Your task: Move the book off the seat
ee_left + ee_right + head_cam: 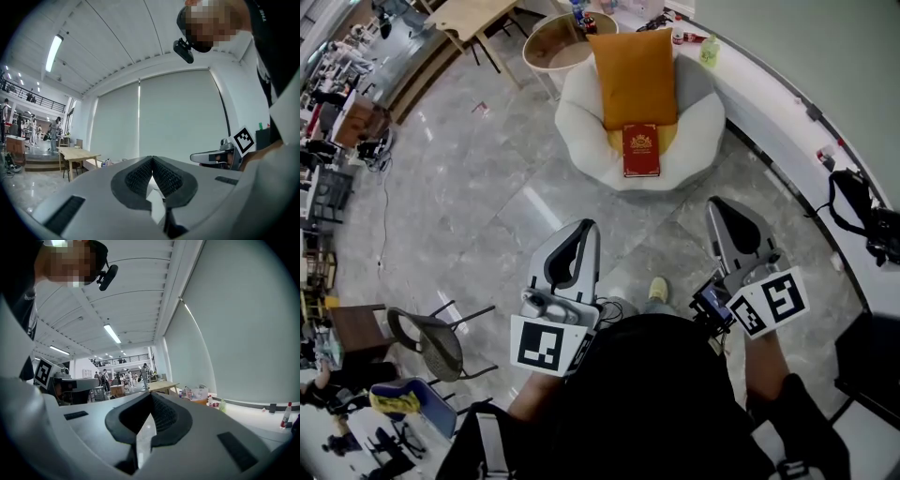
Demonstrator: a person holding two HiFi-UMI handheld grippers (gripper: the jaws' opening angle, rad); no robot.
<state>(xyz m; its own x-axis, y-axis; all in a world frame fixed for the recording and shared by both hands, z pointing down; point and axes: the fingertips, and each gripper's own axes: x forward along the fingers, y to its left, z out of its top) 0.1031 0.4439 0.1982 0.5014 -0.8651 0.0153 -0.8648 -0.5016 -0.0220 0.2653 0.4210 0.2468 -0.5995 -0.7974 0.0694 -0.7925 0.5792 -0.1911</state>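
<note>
The white round seat held an orange cushion propped against its back edge; the red book lay flat, cover up, at the middle of the seat's front edge, its top touching the cushion's lower edge. The left tongs were closed with nothing between them, the ribbed pads meeting at the tips; the right tongs were likewise closed and empty; both hung over the grey marble floor, well apart from the seat. A white curved counter ran along the wall; a green bottle stood near its far end, a black bag at its near end; a mesh chair stood on the floor.
</note>
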